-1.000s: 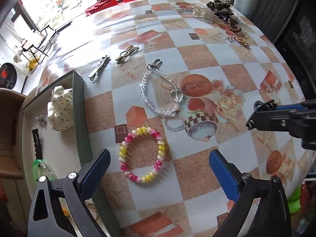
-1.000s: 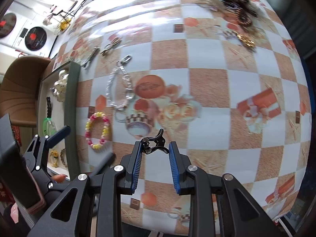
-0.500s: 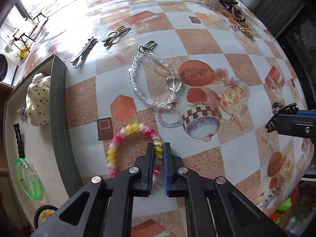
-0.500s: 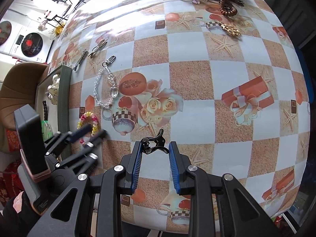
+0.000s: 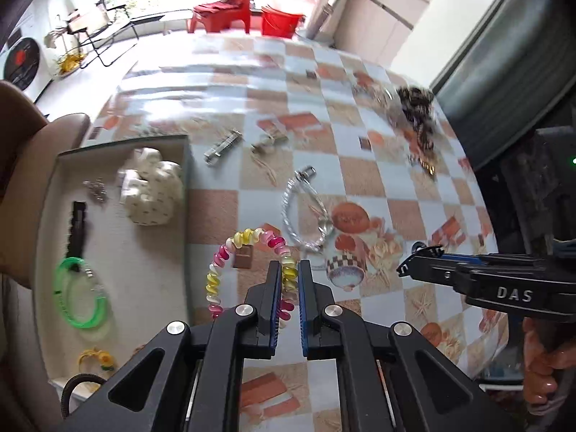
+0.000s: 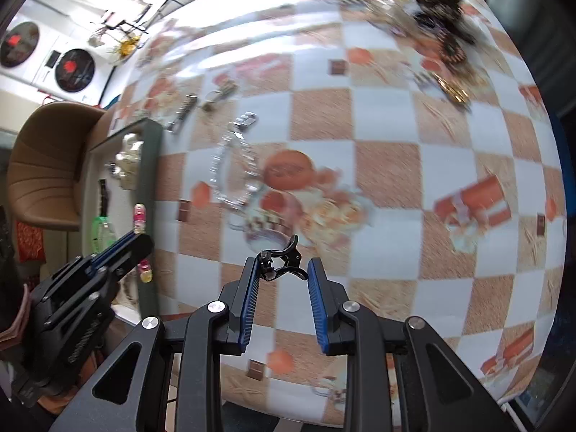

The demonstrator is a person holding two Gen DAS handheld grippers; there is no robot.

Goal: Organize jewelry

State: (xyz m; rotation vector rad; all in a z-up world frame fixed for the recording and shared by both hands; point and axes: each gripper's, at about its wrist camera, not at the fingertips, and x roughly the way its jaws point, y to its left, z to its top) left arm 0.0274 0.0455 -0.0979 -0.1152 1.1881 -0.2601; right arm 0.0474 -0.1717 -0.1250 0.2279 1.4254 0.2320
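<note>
Now that your left claw (image 5: 289,276) has clamped the bracelet (image 5: 248,270), which a second ago lay flat ahead of open jaws, it hangs lifted. The tray (image 5: 144,273) lies left of it. Your right claw (image 6: 281,270) pinches a black clip (image 6: 282,258).

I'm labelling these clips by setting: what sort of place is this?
Probably a home dining or living area: a table with a printed vinyl tablecloth, a red plastic chair by bright windows, and washing machines nearby.
</note>
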